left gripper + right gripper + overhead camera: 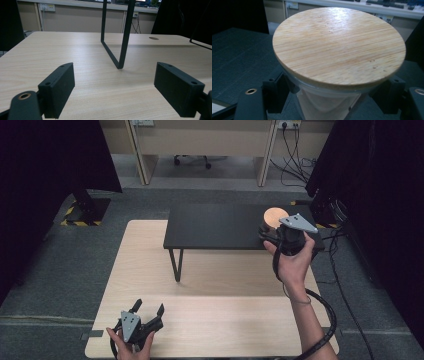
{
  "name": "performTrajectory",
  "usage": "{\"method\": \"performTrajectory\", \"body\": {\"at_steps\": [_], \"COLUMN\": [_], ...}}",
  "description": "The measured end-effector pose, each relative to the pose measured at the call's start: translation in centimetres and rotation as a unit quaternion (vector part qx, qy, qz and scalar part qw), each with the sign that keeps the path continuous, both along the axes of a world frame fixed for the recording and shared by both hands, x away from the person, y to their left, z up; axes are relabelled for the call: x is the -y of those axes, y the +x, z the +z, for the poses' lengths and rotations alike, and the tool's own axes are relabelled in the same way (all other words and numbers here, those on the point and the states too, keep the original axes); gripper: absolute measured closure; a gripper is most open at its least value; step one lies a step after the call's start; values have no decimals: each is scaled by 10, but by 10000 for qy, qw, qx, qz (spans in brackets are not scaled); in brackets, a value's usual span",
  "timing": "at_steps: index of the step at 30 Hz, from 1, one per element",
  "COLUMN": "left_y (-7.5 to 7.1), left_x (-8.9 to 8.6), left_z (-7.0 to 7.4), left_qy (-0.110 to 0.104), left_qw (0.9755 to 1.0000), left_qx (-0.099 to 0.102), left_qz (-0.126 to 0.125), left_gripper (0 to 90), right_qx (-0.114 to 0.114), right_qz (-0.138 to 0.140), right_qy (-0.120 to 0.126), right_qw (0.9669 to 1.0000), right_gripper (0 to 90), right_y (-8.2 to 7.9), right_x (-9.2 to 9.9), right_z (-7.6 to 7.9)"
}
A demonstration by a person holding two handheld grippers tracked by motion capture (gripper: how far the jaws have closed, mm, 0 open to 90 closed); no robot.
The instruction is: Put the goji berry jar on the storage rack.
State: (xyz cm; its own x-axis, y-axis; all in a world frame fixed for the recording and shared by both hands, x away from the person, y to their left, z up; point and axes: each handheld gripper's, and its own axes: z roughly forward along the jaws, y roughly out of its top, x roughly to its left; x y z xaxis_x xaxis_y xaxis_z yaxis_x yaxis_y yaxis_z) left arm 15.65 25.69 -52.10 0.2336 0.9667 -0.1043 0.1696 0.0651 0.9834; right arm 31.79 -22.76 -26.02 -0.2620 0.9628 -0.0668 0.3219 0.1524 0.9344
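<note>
Nearest the high camera, at the near left corner of the light wooden table [215, 320], the person's left hand [131, 347] rests with the left gripper [148, 309], its two black jaws spread wide with nothing between them. Seen from the left gripper view, those fingers [60, 86] stand far apart just above the bare wood, facing the thin black leg [125, 37] of the shelf.

Going by size, the table comes first, pale and long, standing on grey carpet. Over its far half stands the black shelf [220, 226], a low dark platform on slim metal legs. Above the shelf's right end, close to its front edge, the right hand [295, 262] holds the right gripper [272, 234], and in it sits a glass jar [324, 105] with a round bamboo lid [339, 45]. In the right gripper view, the jaws are closed on the jar's body just under the lid, one on each side, with the shelf's dark top behind it. A black cable [325, 320] trails from that gripper back along the forearm to the table's near right corner.
</note>
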Motion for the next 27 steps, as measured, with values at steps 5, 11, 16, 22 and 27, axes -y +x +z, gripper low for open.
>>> {"method": "performTrajectory", "body": {"at_steps": [5, 11, 16, 22, 27], "left_y": [0, 1, 1, 1, 1], "left_x": [0, -1, 0, 0, 0], "left_z": [0, 0, 1, 1, 0], "left_qy": [-4, 0, 4, 1, -2], "left_qw": [10000, 10000, 10000, 10000, 10000], "left_qx": [1, -7, -17, -19, -17], "left_qz": [-1, 0, 6, 9, 8], "left_gripper": [162, 162, 162, 162, 162], "right_qx": [-170, -356, -360, -326, -231], "right_qz": [-39, 18, 117, 297, 399], "right_qy": [34, 51, 99, 195, 207], "right_qw": [9998, 9994, 9992, 9988, 9987], "right_gripper": [259, 259, 259, 260, 260], "right_y": [14, 30, 35, 39, 39], "right_x": [-3, -5, -1, 9, 13], "right_z": [-3, -7, -9, -13, -19]}}
